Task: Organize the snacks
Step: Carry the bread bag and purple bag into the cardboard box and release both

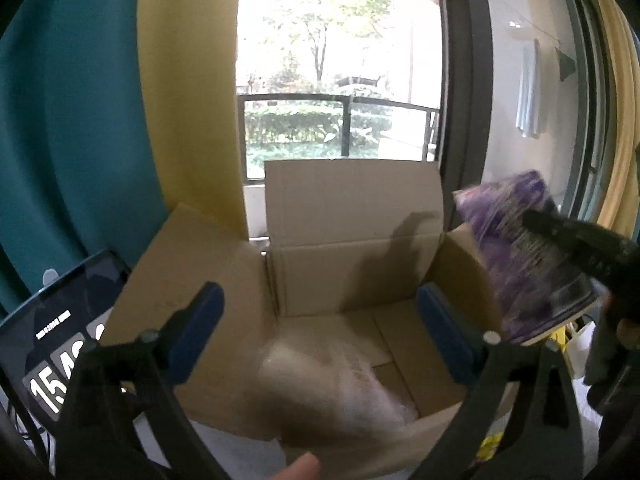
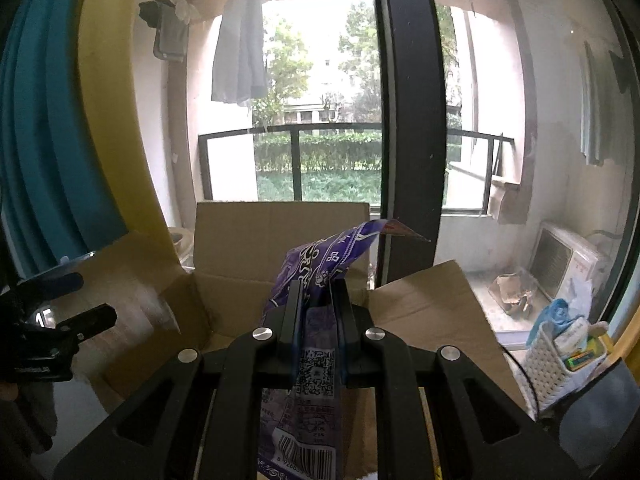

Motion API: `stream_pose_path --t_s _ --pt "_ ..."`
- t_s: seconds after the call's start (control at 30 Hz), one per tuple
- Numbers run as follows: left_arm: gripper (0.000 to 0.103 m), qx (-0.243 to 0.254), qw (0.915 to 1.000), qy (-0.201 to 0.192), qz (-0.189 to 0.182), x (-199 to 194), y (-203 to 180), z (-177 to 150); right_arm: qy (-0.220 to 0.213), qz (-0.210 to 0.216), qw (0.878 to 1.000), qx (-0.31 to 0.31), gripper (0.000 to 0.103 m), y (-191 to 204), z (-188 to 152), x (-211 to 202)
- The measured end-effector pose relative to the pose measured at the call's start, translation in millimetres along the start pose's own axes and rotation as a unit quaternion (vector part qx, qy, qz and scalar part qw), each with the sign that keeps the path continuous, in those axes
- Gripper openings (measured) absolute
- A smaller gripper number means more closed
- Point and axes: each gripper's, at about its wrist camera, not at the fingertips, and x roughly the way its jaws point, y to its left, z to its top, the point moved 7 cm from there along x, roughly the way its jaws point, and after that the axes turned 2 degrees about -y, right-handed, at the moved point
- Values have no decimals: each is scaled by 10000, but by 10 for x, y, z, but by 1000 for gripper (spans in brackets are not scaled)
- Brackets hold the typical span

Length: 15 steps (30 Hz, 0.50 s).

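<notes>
over cardboard box [image 2: 224,296], right gripper [image 2: 318,312] pinches purple snack bag [image 2: 320,268].

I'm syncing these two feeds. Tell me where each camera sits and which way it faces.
Left wrist: on the left tongs, open, facing down into the cardboard box; a fingertip shows at the bottom edge.
Right wrist: on the right tongs, shut on the purple snack bag, facing the box and window.
Shared: box, purple bag, balcony railing; each sees the other tongs.

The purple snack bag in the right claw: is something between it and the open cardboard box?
Nothing visible blocks it. The right claw holds the purple snack bag before the cardboard box, whose flaps stand open. The left claw hangs open over the box mouth.
</notes>
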Motion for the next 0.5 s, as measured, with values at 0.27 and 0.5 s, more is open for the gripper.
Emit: stream_pose_path --t_s 0.27,0.5 --pt "98 -18 10000 24 -25 -157 -4 -33 197 50 9998 33 59 19 -63 -19" --pt "98 -28 9999 27 -128 -418 -73 -106 220 104 9997 -25 59 74 -105 -317"
